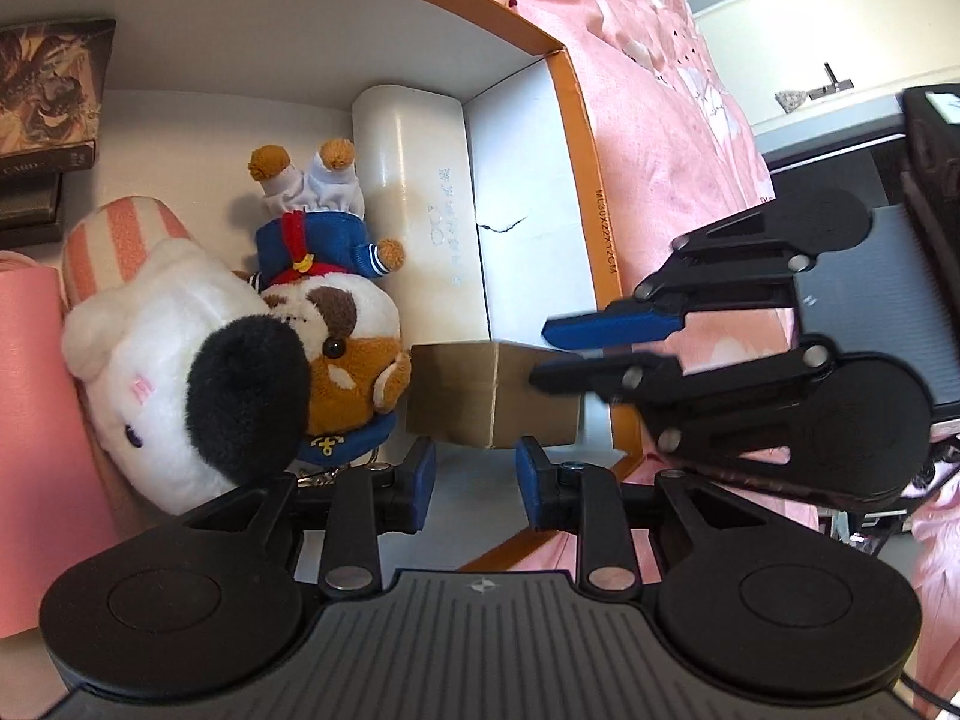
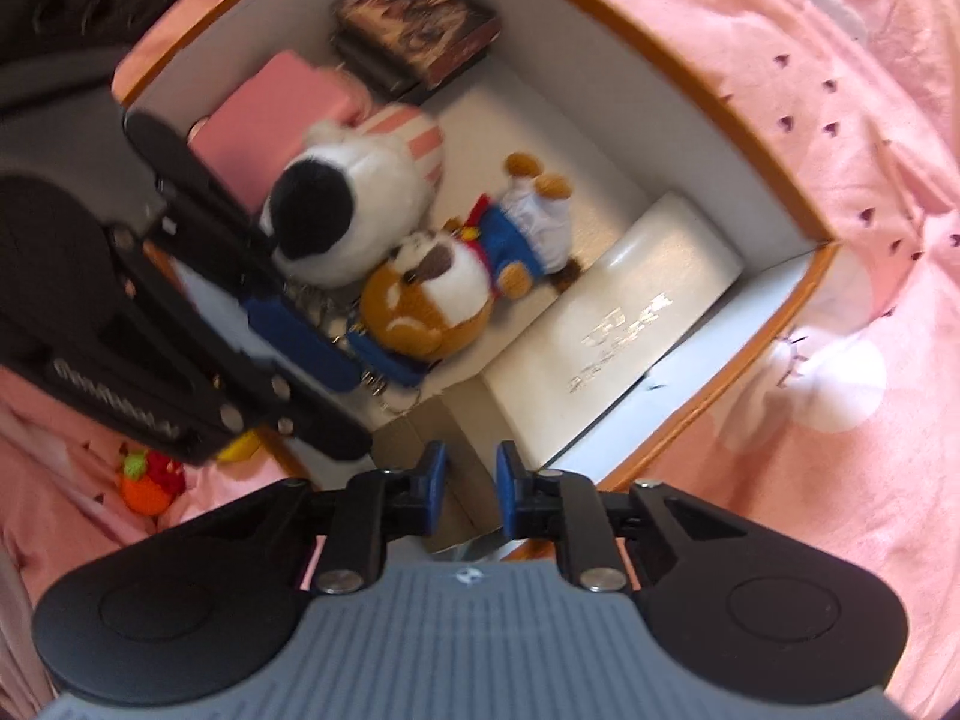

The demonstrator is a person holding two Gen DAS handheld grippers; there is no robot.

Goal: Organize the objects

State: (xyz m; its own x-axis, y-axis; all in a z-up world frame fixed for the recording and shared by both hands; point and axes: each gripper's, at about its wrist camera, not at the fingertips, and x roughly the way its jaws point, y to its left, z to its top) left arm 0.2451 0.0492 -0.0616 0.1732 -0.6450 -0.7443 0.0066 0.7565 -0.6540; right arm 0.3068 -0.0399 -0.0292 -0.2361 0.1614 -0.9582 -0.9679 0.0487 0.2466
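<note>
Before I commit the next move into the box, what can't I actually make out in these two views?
- Brown carton: right gripper covers its right end in the left wrist view, so contact is unclear; the right wrist view shows only a blurred part.
- White case: lettering too small to read.
- Keychain clips: blurred, half behind the left gripper.
- Small toys on the bedsheet: partly hidden by that gripper.

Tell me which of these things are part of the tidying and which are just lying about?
Part of the tidying:
- orange box
- brown cardboard box
- white case
- dog toy
- white plush
- books
- pink box
- both grippers: left, right

Just lying about:
- pink bedsheet
- fruit toy, outside the box
</note>
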